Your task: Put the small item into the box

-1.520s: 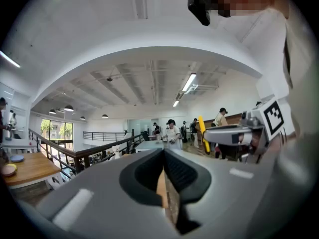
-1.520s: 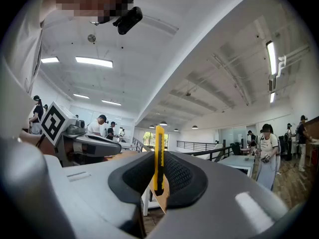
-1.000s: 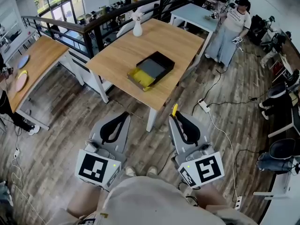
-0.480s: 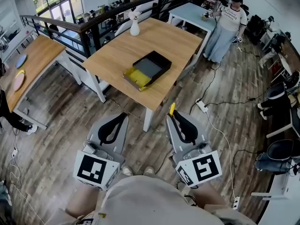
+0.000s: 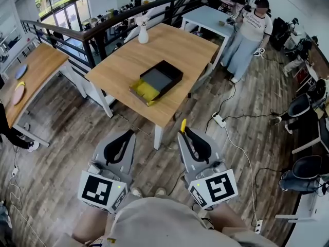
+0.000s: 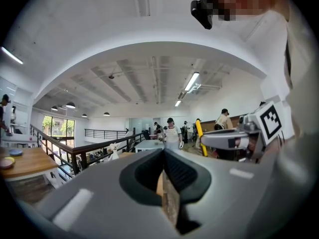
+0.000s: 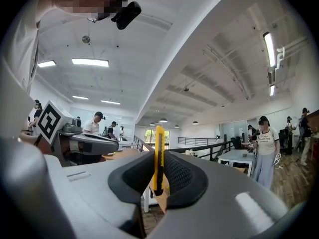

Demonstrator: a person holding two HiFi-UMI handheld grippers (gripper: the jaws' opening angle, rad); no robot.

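Note:
A black open box with a yellow flap lies on the wooden table, well ahead of both grippers. My right gripper is held over the floor short of the table's near corner, shut on a yellow utility knife that sticks out past its tips. In the right gripper view the yellow utility knife stands upright between the pads. My left gripper hangs level beside it, jaws shut with nothing between them. In the left gripper view my left gripper shows its closed tips.
A white vase stands at the table's far edge. A person stands beyond the table's right corner by a pale blue table. A power strip with cables lies on the floor. A second wooden table is left; office chairs right.
The table and box have drifted left and slightly nearer in the head view. Both grippers sit a little lower in the picture. The right one still holds the knife.

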